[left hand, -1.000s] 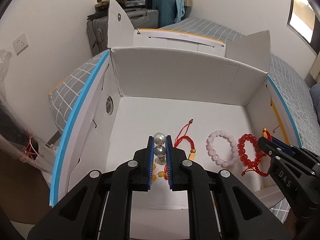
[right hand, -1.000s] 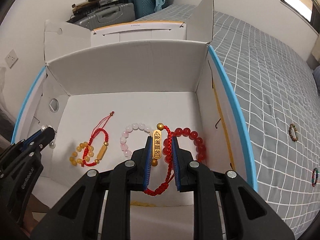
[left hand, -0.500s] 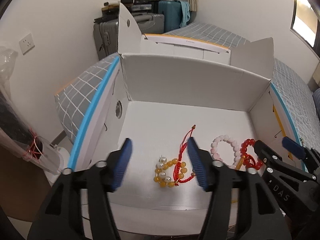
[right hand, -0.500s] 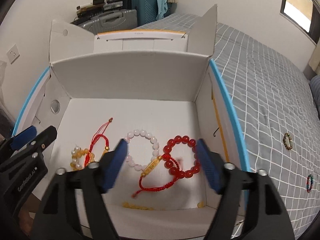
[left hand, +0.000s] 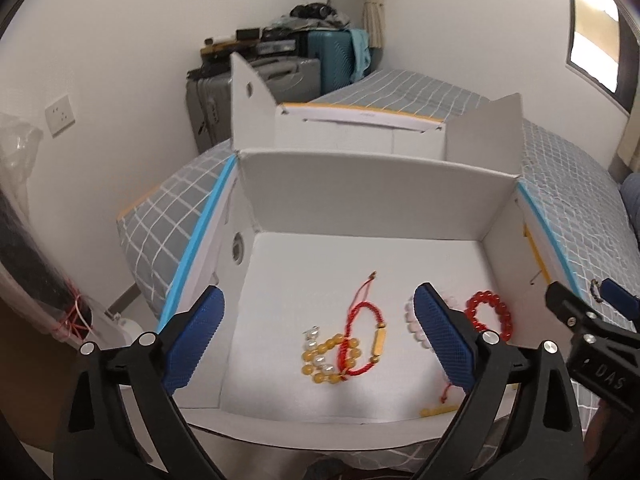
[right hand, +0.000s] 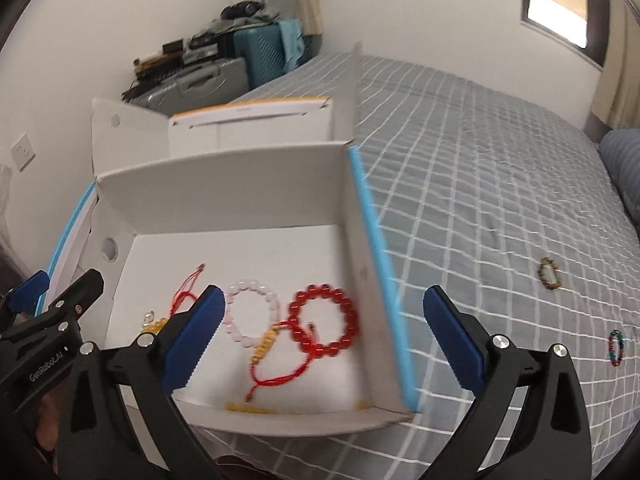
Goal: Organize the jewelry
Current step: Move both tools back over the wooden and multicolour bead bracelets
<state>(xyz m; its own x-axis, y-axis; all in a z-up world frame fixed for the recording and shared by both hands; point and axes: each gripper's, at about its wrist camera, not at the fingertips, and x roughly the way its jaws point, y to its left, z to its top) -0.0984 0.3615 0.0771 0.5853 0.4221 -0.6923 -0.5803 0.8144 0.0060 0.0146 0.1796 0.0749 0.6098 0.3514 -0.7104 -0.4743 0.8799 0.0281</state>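
The white box (right hand: 248, 196) sits on a grey checked bed (right hand: 480, 184), holding what looks like five pieces, some tangled together. Two more bracelets (right hand: 550, 274) lie at the frame's right. Suitcases (left hand: 256, 80) stand upper centre. Left gripper (left hand: 318, 344) and right gripper (right hand: 320, 340) have their fingers spread, empty.
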